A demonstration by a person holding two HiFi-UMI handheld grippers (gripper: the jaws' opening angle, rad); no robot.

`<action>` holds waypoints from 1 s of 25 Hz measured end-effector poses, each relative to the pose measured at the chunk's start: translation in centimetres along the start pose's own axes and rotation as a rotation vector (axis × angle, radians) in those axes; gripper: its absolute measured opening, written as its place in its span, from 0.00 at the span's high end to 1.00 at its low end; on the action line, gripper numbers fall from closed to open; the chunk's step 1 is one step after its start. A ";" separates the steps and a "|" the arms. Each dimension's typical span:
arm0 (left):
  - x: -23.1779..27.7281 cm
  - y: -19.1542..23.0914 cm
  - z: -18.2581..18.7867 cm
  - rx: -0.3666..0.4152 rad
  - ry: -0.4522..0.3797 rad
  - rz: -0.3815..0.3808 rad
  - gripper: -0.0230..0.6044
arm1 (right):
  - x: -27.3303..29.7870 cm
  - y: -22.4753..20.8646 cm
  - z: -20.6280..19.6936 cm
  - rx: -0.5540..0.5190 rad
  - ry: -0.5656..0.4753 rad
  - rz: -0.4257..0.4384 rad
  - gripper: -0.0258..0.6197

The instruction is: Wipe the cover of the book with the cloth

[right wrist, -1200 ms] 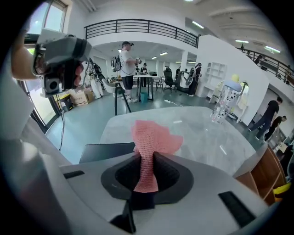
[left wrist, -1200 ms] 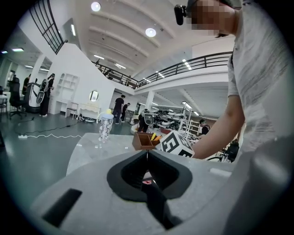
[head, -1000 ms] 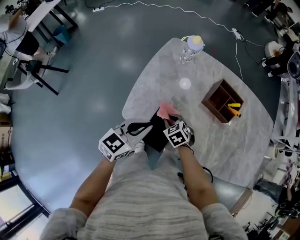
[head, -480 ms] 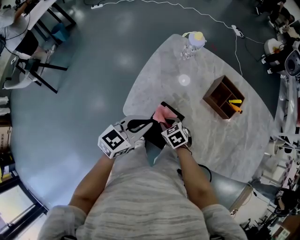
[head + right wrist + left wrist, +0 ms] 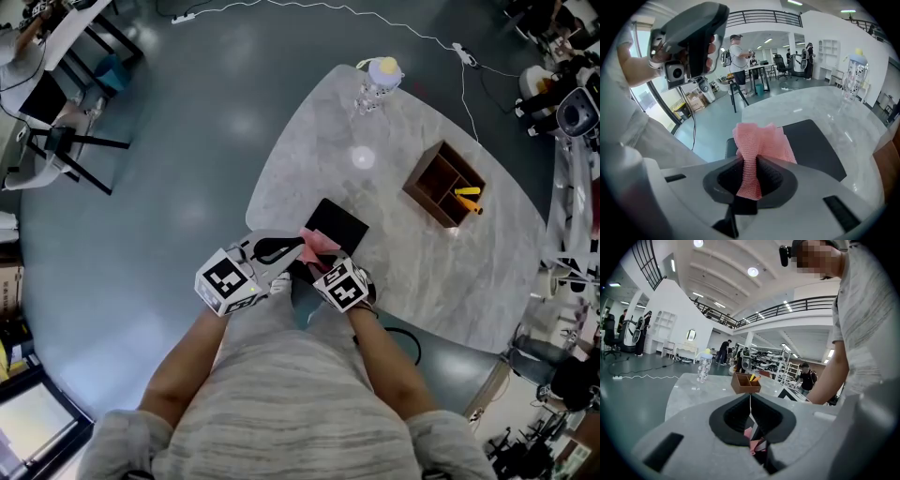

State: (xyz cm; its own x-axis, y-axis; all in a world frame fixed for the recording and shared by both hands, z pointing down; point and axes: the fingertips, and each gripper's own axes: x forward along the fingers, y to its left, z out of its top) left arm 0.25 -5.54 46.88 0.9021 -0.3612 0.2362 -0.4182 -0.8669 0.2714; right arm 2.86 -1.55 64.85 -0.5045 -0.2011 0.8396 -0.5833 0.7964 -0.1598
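Now right gripper (image 5: pixel 749 164) clamps soft, limp cloth (image 5: pixel 759 138) by bunched middle; left gripper (image 5: pixel 750 401) pinched shut near stiff, flat book (image 5: pixel 815 145).

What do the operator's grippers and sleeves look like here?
The left gripper and right gripper are light grey moulded shells with black-lined fingers, each carrying a cube of black-and-white square markers. The person wears a grey marl top with short sleeves.

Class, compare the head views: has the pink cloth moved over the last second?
Yes. The pink cloth has slid toward the person, uncovering the far part of the black book.
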 end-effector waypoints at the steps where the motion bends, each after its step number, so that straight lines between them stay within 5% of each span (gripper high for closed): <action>1: 0.0 -0.1 -0.1 0.000 0.001 -0.003 0.94 | 0.1 0.7 -0.2 0.003 0.001 0.011 0.87; 13: -0.2 -1.2 -0.2 0.013 0.007 -0.041 0.94 | -0.5 5.6 -2.6 0.116 -0.006 0.087 0.87; 25: 0.9 -1.6 -0.4 0.020 0.020 -0.067 0.94 | -1.8 0.9 -4.3 0.152 -0.012 0.003 0.87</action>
State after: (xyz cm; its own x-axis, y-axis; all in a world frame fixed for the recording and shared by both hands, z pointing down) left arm 1.64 -4.35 47.01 0.9256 -0.2954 0.2368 -0.3546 -0.8956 0.2687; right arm 5.95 1.94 65.43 -0.5137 -0.2062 0.8328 -0.6709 0.7016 -0.2402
